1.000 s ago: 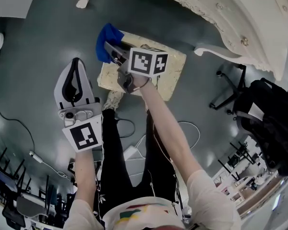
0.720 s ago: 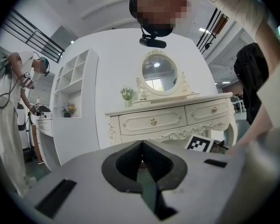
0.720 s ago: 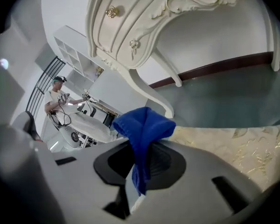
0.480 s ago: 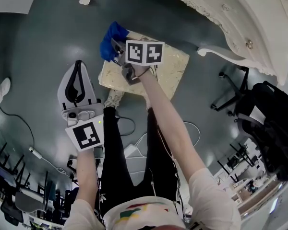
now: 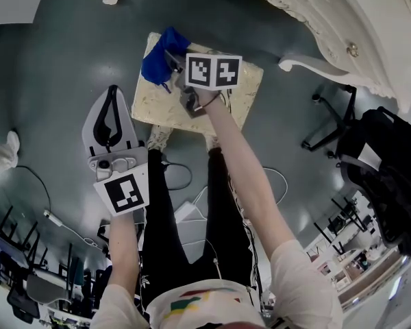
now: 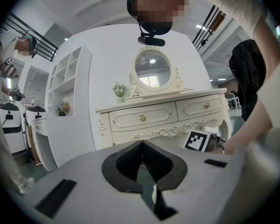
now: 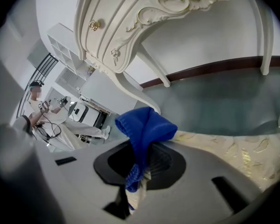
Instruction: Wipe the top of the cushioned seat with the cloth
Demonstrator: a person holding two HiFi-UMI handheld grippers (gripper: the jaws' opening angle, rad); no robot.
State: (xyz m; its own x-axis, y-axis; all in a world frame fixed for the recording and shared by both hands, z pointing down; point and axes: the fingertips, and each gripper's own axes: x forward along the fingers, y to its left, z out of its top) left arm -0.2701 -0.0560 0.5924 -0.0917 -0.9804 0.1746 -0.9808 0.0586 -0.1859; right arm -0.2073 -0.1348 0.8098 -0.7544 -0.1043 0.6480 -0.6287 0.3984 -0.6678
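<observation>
blue cloth (image 5: 159, 55) (image 7: 144, 127) pinched between the jaws of the right gripper (image 5: 170, 69) (image 7: 139, 174), bunched up and sticking out past the tips. cloth sits at the far left corner of the cushioned seat (image 5: 241, 94) (image 7: 252, 155), touching its cream patterned top. seat stands on a grey-green floor (image 5: 55, 53), near a white carved dressing table (image 5: 342, 19) (image 6: 158, 118). right arm stretched forward over the seat, gripper low on it. left gripper (image 5: 109, 108) (image 6: 142, 169) held off the seat's left side, over the floor, jaws closed together, nothing between them.
</observation>
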